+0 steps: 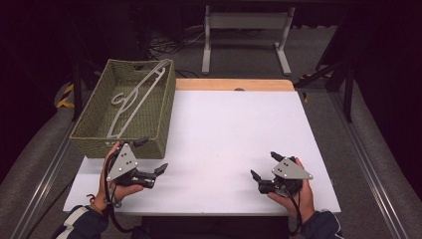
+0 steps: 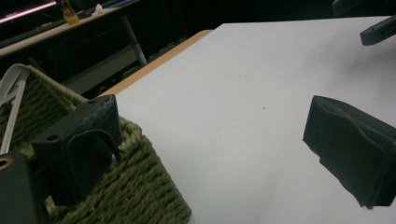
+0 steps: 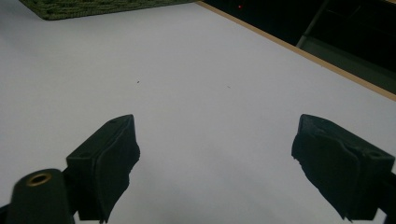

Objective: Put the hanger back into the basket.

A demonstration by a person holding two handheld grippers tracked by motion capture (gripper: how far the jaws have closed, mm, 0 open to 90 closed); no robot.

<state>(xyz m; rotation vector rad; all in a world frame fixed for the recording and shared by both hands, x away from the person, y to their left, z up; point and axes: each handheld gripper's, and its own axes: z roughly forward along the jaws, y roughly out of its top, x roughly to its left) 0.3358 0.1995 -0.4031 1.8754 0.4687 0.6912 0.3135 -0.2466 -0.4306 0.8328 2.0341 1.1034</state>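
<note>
Left gripper (image 1: 152, 155): jaws spread wide, nothing between them. It sits low over the near-left part of the white table (image 1: 234, 144), pointing right and slightly away from the person. In the left gripper view (image 2: 210, 158) one jaw stands in front of the woven wall of the basket (image 2: 135, 186), the other over bare table; whether the near jaw touches the wicker cannot be told. The grey plate on top tilts toward the basket's near right corner.

Right gripper (image 1: 263, 167): jaws likewise wide apart, empty. In the right gripper view (image 3: 215, 154) both black pads frame plain white tabletop. It points left and away, toward the basket, whose edge shows as a green strip at the top left of that view (image 3: 93, 7).

Hands: left hand (image 1: 117, 186) wraps the gripper from below, wrist low at the table's near edge, a cable trailing down past the sleeve. Right hand (image 1: 296, 191) cups its gripper from behind, forearm coming in from the bottom right. The two are well apart.

Basket (image 1: 94, 132): olive-green, woven, rectangular, on the far-left part of the table, overhanging its left edge. Inside it lies a white hanger (image 1: 137, 97), set diagonally, one end leaning on the far rim. In the left gripper view the hanger (image 2: 11, 100) is cut off at the frame's left edge.

Background is dark; details hard to make out.
</note>
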